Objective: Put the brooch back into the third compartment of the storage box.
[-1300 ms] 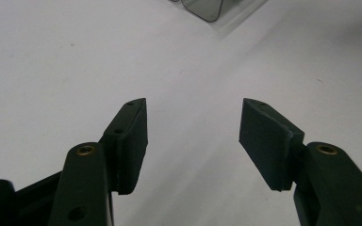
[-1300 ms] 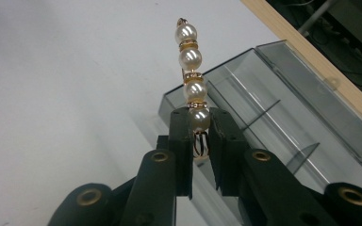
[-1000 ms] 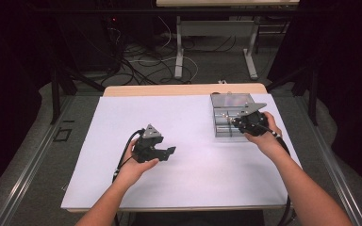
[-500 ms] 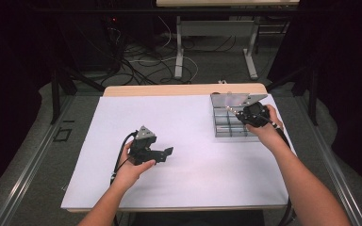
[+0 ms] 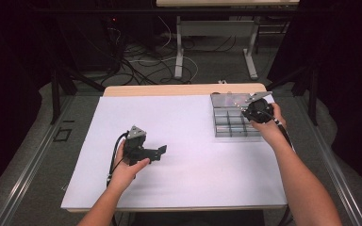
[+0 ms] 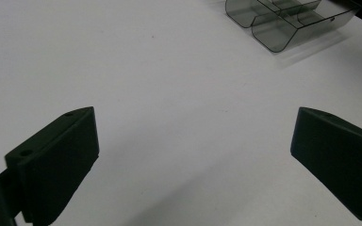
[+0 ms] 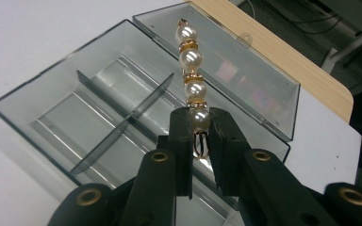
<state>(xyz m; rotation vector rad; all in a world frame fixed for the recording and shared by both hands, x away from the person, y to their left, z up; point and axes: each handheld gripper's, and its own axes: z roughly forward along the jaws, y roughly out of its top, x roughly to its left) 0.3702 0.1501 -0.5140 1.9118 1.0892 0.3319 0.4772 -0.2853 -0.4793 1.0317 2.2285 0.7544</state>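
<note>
Inspection at this moment: my right gripper (image 7: 199,123) was clamped on the lowest bead of a pearl strand (image 7: 191,66), with the rest of the strand standing up and away from the jaws. Seen from the right gripper view, the strand hung above the clear compartment box (image 7: 66,101), over the area where its inner dividers cross and near the open lid (image 7: 245,70). I could not tell which compartment lay directly beneath it. In the high view the same gripper (image 5: 257,111) sat over the far right part of the box (image 5: 226,127) on the white bench (image 5: 188,179).

My left gripper (image 6: 193,155) was empty, jaws spread wide after just opening, with nothing between them but bare bench surface. In the high view it (image 5: 158,151) rested well apart from the box.

Handling assessment: the strand appeared light, made of round glossy pearls joined by small gold spacers. It held fairly straight, so I judged it stiffly linked rather than limp. The beads looked smooth and liable to slip or roll between flat pads; the grip sat across one pearl's widest part, which I considered adequate. The gold ring below that bead seemed a poorer hold. The finish could scratch, so moderate pressure was advisable.
</note>
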